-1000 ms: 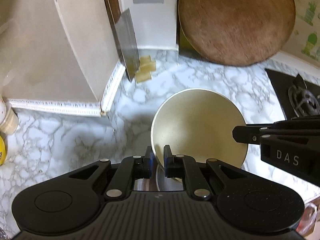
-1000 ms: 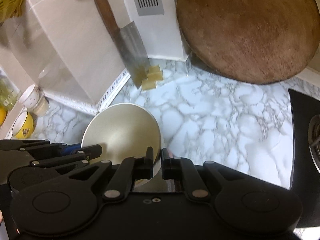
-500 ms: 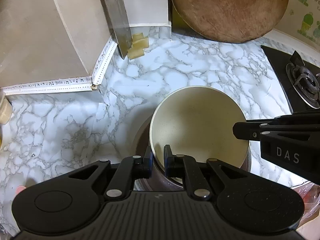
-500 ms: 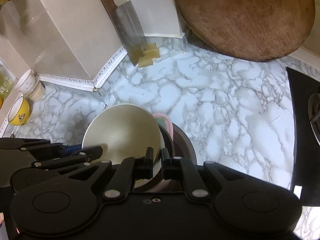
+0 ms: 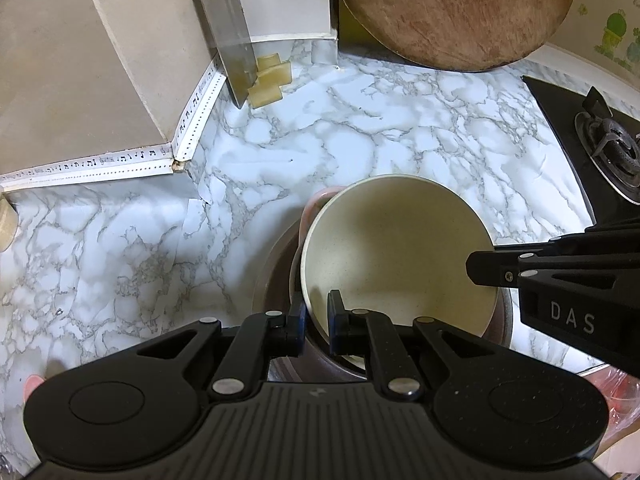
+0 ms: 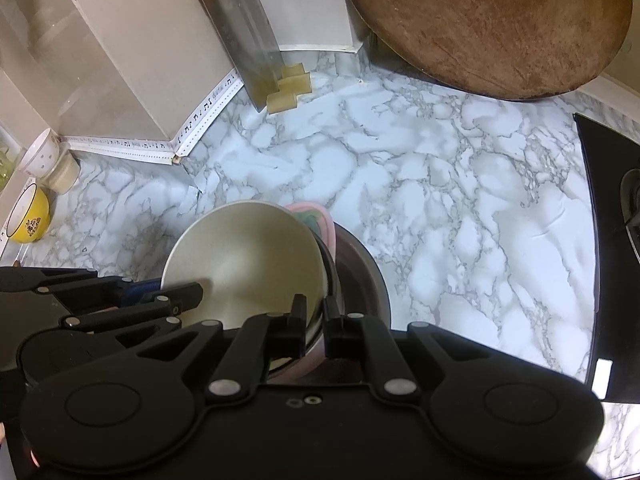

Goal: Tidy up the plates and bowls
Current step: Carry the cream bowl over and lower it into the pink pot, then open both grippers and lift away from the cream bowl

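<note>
Both grippers, left gripper and right gripper, still pinch the cream bowl, now lowered into the stacked bowls.

cream bowl lowered, pink dish beneath newly visible

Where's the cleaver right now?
The cleaver is at the back left of the marble counter in both wrist views, blade leaning on the beige wall beside some yellowish blocks, left of the round wooden board.

Both grippers, left and right, pinch the cream bowl just beside the stove.
</note>
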Demonstrator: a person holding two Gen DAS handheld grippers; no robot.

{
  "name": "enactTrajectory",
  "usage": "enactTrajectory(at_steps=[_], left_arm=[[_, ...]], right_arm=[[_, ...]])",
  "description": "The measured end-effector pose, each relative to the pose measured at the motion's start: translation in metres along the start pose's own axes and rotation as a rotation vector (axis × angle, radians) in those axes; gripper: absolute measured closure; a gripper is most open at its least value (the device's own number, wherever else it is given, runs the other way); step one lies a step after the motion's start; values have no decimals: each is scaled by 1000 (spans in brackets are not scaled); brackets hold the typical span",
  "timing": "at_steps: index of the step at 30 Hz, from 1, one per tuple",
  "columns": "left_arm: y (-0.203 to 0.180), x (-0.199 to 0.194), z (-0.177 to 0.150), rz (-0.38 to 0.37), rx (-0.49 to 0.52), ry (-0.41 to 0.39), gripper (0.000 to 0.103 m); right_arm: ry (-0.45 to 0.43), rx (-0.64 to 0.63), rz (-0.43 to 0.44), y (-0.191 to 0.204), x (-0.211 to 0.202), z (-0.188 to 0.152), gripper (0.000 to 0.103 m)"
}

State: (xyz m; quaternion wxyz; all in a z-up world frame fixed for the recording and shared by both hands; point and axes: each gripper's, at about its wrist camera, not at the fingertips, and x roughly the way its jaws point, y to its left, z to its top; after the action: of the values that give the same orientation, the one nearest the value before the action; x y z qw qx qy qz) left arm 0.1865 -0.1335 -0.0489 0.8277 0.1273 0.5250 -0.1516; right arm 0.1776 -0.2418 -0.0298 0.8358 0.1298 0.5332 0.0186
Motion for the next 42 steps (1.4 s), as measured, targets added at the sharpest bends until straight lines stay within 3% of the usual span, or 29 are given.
enactTrajectory(at_steps=[8, 20, 26, 28, 32, 42], left_arm=[[-1, 0, -1, -6, 14, -13, 93], [1, -4, -3, -35, 6, -37, 89], [5, -5, -7, -57, 5, -48, 87], [7, -6, -8, -65, -1, -52, 82], [13, -9, -14, -70, -21, -72, 48], [21, -26, -21, -86, -41, -119, 47]], right_arm=[[1, -3, 2, 0, 1, -1, 93], [10, -13, 6, -1, 3, -1, 84], [5, -17, 19, 0, 1, -3, 73], [-4, -21, 24, 1, -1, -4, 67], [-23, -36, 29, 3, -8, -6, 63], [-76, -66, 39, 10, -27, -12, 48]])
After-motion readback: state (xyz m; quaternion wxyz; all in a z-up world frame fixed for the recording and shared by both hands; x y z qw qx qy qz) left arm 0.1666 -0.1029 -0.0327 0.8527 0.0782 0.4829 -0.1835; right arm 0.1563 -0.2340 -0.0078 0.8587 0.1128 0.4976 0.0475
